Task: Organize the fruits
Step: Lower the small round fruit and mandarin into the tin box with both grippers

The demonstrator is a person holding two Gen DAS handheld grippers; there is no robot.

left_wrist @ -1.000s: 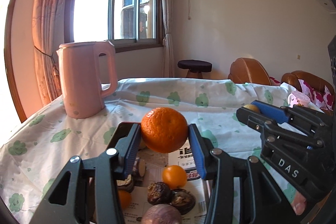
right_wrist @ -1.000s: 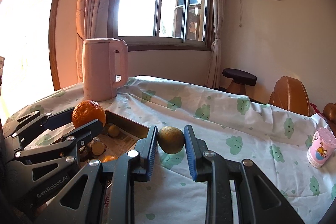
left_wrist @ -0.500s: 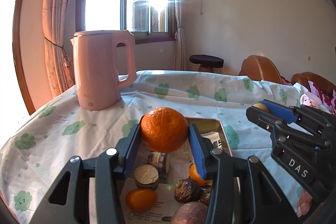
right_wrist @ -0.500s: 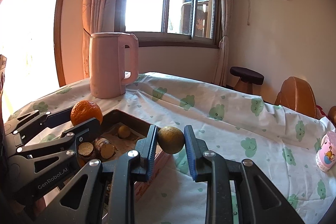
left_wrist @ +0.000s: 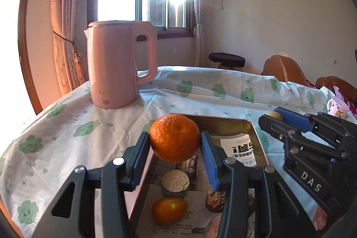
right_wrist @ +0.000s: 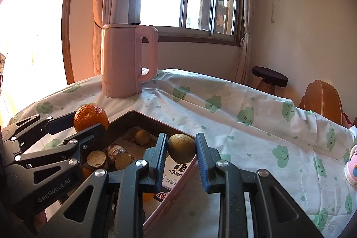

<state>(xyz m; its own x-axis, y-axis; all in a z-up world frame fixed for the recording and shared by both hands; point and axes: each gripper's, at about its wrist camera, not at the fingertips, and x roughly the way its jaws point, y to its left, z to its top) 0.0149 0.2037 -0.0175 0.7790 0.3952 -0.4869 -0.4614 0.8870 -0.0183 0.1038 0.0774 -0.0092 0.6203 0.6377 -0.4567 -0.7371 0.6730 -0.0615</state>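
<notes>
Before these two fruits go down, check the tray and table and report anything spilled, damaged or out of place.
Nothing stands out. The tray sits flat on the tablecloth with its fruit inside, the kettle stands upright, and the orange and the yellowish fruit are each held whole between jaws. No spill shows.

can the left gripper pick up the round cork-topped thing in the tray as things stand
Probably not yet: the left gripper is shut on a big orange, so its jaws are occupied, though the cork-topped thing lies uncovered below.
</notes>
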